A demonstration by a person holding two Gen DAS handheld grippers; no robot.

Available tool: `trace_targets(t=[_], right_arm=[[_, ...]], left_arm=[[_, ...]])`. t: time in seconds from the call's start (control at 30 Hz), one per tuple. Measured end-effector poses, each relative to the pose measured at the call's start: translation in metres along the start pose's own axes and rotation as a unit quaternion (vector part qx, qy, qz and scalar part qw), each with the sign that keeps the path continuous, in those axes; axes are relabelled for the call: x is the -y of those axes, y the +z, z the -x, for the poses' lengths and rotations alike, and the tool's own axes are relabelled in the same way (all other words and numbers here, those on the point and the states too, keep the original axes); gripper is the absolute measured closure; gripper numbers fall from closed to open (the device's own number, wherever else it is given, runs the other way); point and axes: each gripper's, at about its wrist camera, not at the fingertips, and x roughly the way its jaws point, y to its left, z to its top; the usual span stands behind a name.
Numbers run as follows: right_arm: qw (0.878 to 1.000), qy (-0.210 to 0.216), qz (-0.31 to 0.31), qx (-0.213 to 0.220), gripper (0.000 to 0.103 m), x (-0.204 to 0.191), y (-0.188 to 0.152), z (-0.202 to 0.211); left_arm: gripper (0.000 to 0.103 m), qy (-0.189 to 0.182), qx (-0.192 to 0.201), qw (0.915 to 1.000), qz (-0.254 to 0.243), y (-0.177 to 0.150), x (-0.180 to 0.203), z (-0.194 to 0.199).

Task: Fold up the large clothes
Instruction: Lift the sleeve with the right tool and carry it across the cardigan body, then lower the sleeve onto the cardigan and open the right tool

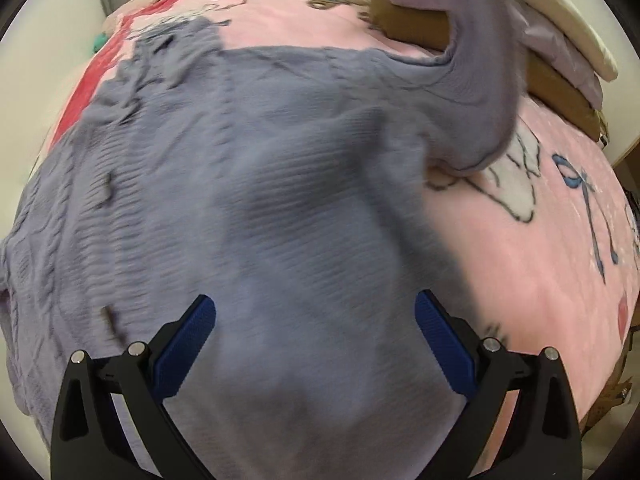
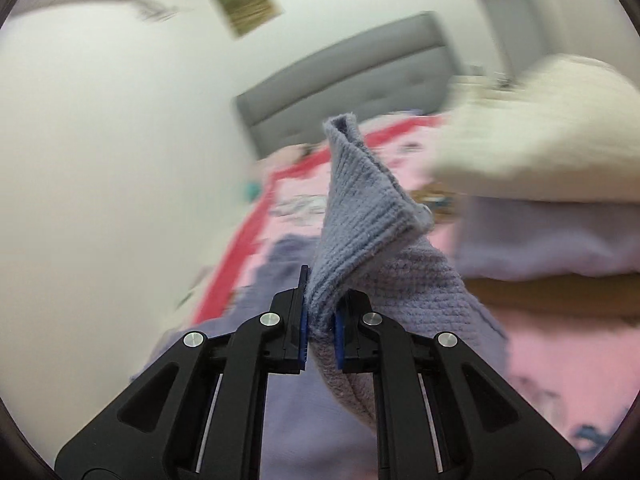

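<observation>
A large lavender knit sweater (image 1: 248, 184) lies spread on a pink patterned blanket (image 1: 520, 264). Its sleeve (image 1: 480, 80) rises off the bed at the upper right in the left wrist view. My left gripper (image 1: 315, 312) hangs open above the sweater's body with nothing between its blue pads. In the right wrist view my right gripper (image 2: 322, 300) is shut on the sleeve's cuff end (image 2: 360, 208), which stands up folded between the pads, lifted above the bed.
A stack of folded clothes, cream (image 1: 560, 28), pale lilac and brown, sits at the blanket's far right edge. A grey headboard (image 2: 344, 80) and a white wall with pictures stand behind the bed. A teal object (image 1: 98, 42) lies at the far left.
</observation>
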Motion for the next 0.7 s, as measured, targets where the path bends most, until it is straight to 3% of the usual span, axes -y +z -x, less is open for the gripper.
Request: trace_targets(t=[0.17, 0.3, 0.47, 0.7], right_arm=[[0.993, 0.058, 0.068, -0.072, 0.094, -0.117, -0.026, -0.096], [0.972, 0.068, 0.110, -0.195, 0.094, -0.186, -0.094, -0.182], [0.941, 0.038, 0.183, -0.281, 0.094, -0.231, -0.173, -0.242], [0.925, -0.008, 0.210, -0.316, 0.093, -0.232, -0.218, -0.262]], left_arm=[[0.005, -0.008, 0.000, 0.9996, 0.025, -0.037, -0.061, 0.015], [0.005, -0.015, -0.007, 0.9987, 0.048, -0.068, -0.103, 0.022], [0.005, -0.016, -0.014, 0.9969, 0.076, -0.095, -0.144, 0.028], [0.005, -0.008, -0.016, 0.9961, 0.086, -0.111, -0.177, 0.026]])
